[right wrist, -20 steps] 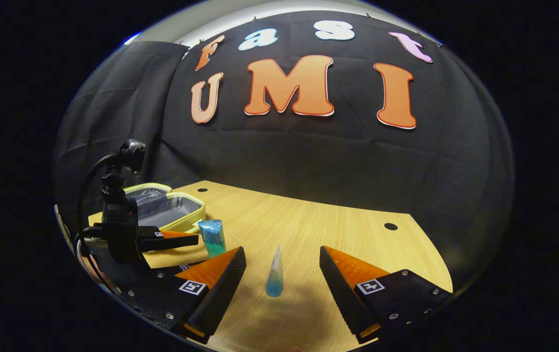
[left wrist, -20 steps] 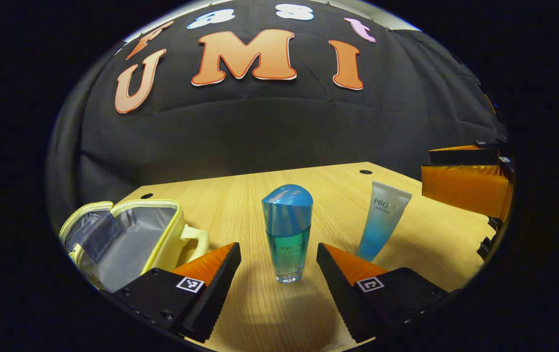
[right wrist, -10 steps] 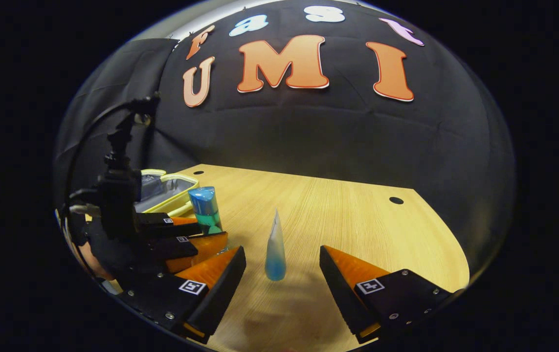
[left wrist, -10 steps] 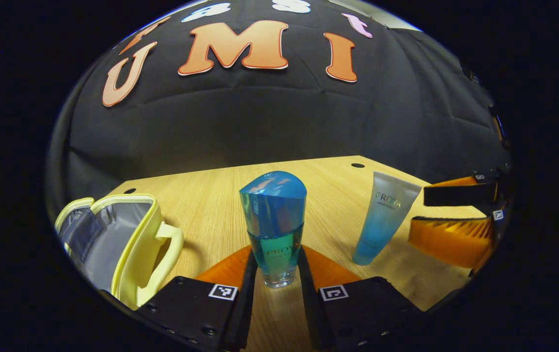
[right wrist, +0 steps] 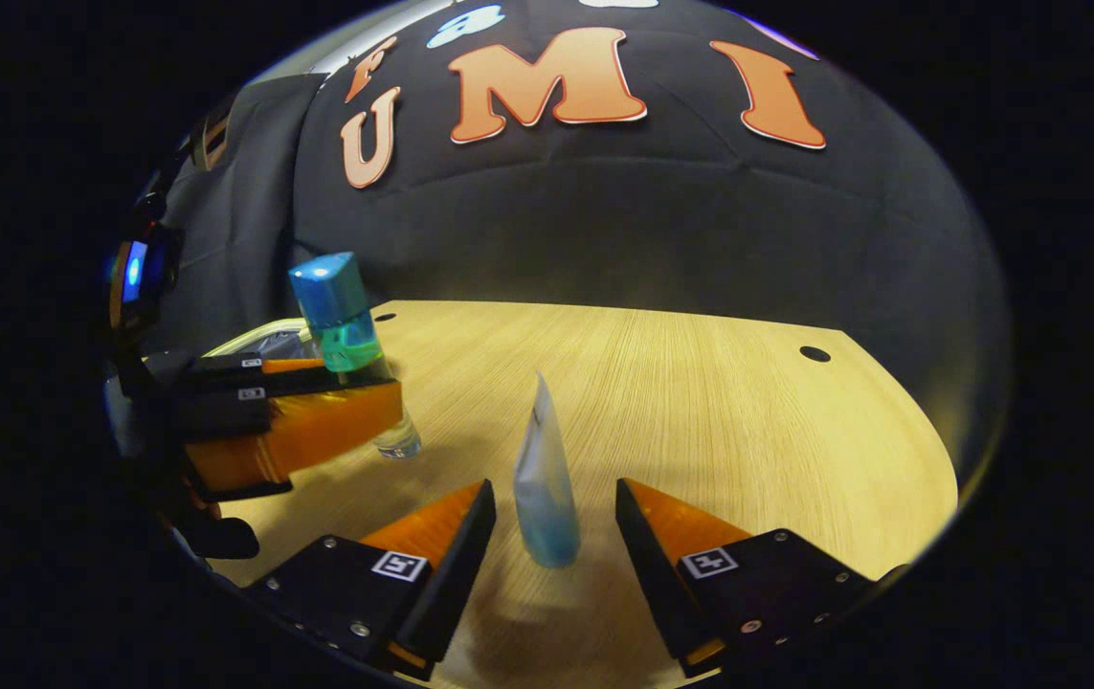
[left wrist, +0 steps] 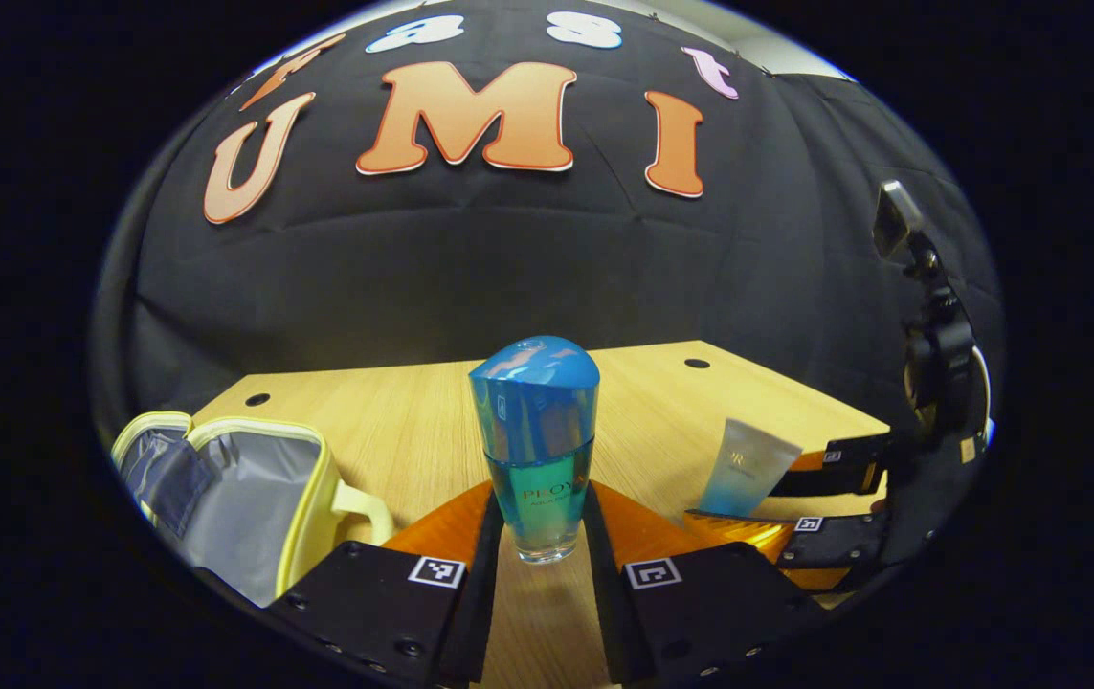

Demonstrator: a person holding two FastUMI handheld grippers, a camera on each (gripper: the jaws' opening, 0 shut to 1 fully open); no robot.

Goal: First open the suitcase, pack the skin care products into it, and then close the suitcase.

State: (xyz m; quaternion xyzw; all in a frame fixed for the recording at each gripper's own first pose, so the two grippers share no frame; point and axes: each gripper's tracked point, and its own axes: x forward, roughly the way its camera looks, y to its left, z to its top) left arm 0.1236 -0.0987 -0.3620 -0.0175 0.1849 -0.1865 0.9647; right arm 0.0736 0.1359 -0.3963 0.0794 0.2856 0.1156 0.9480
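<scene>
My left gripper (left wrist: 539, 522) is shut on a clear bottle (left wrist: 537, 450) with a blue cap and teal liquid, gripping it low on the body. In the right gripper view the same bottle (right wrist: 344, 321) leans slightly in the left gripper (right wrist: 391, 394); I cannot tell if its base touches the table. A pale blue tube (right wrist: 542, 488) stands cap-down between the fingers of my open right gripper (right wrist: 553, 486), with gaps on both sides. The left gripper view has the tube (left wrist: 747, 464) inside the right gripper (left wrist: 747, 500). The yellow case (left wrist: 240, 488) lies open at left, its grey lining showing.
The wooden table (right wrist: 700, 402) stretches ahead to the black cloth wall, with small cable holes (right wrist: 814, 353) near its far edge. The case's rim (right wrist: 264, 335) peeks out behind the left gripper. A camera mount (left wrist: 929, 325) rises above the right gripper.
The left gripper shut on the bottle and then rose a little. The right gripper moved forward until its fingers flank the tube, and its gap narrowed slightly.
</scene>
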